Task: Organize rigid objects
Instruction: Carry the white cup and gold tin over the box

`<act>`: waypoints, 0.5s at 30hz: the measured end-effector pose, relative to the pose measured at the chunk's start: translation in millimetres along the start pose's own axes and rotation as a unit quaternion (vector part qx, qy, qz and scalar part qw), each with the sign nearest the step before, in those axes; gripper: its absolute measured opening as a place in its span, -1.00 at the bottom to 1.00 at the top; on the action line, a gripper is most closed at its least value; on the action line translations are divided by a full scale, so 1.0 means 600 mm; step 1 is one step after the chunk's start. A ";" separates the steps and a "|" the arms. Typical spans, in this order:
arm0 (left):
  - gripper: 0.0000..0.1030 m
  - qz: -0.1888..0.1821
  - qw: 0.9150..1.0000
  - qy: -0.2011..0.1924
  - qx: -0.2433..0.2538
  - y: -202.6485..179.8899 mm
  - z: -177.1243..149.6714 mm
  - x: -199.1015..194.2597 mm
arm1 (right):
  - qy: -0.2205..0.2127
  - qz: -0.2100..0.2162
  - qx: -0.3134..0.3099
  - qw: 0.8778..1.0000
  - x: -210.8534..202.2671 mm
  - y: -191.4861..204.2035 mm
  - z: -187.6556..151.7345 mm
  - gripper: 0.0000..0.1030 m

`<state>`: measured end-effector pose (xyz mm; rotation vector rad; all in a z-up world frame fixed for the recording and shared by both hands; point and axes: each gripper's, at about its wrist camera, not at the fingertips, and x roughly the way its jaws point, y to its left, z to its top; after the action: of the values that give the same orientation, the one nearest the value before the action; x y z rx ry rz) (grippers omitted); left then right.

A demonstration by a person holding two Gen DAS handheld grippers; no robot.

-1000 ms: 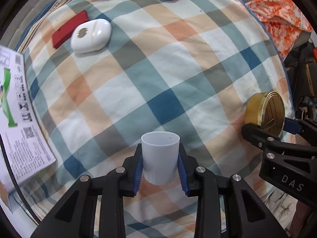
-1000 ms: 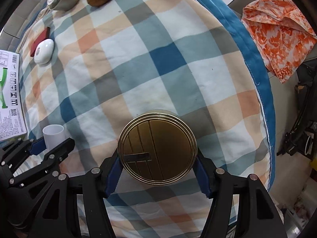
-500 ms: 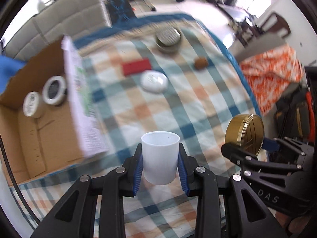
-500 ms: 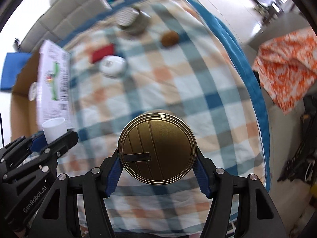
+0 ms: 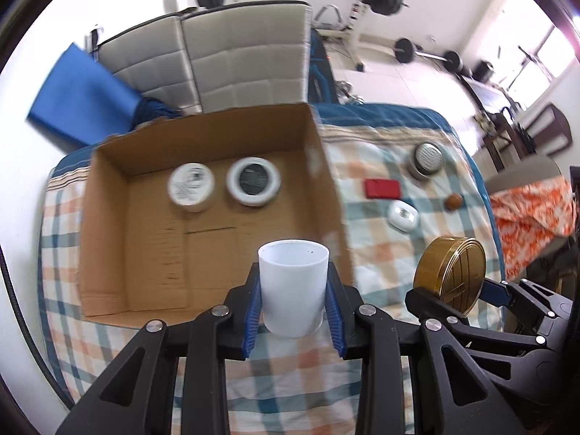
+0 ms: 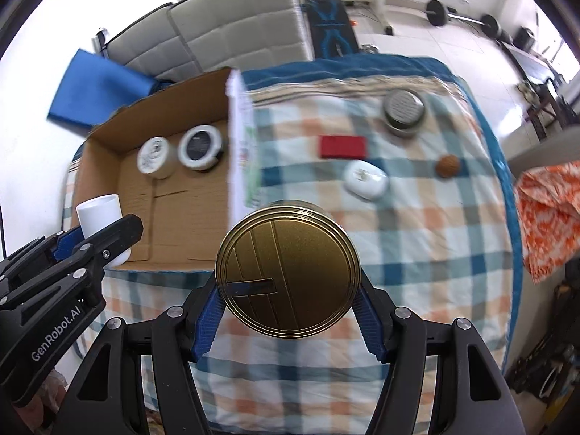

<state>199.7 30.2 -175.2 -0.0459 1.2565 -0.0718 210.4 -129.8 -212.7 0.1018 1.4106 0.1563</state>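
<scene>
Both tools had come up off the plaid bedspread [image 6: 427, 217] since a second earlier, and the cardboard box [image 5: 108, 224], barely seen back then, now filled the middle of the left wrist view.

Left tool [image 5: 293, 311] was pinching the white plastic cup [image 5: 293, 290], blue pads pressed on both sides, cup upright and empty as far as I could tell. It hung over the near right corner of the box, clear of the box floor.

Right tool [image 6: 288, 311] was clamped on the round gold tin [image 6: 288, 275], lid facing the camera, pads on its left and right edges. It was held just to the right of the box's printed side flap [image 6: 241, 145], over the bedspread.

Inside the box: two round things side by side near the far wall, a white jar [image 5: 191, 186] with a printed label on top and a white-rimmed jar with a black lid [image 5: 253, 180]. They sat just beside each other; couldn't tell whether they touched.

Out on the bedspread to the right: a grey metal tin [image 6: 404, 110], a red flat case [image 6: 342, 146], a white oval case [image 6: 365, 179] and a small brown nut-like thing [image 6: 448, 166], all apart from each other.
</scene>
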 end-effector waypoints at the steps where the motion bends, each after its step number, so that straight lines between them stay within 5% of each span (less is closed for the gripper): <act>1: -0.44 0.001 1.000 0.000 -0.004 0.012 0.002 -0.003 | 0.000 0.005 -0.004 1.000 0.003 0.017 0.004 0.30; 7: -0.44 -0.002 0.999 0.004 -0.043 0.112 0.023 -0.002 | 0.020 0.025 -0.019 0.999 0.041 0.097 0.028 0.30; 15: -0.44 -0.042 0.988 0.090 -0.117 0.244 0.043 0.118 | 0.070 0.031 -0.018 0.997 0.176 0.163 0.086 0.30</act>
<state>250.1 170.4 -245.3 -0.3003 1.4389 -0.0004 272.8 -14.4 -291.5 0.1065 1.5445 0.2441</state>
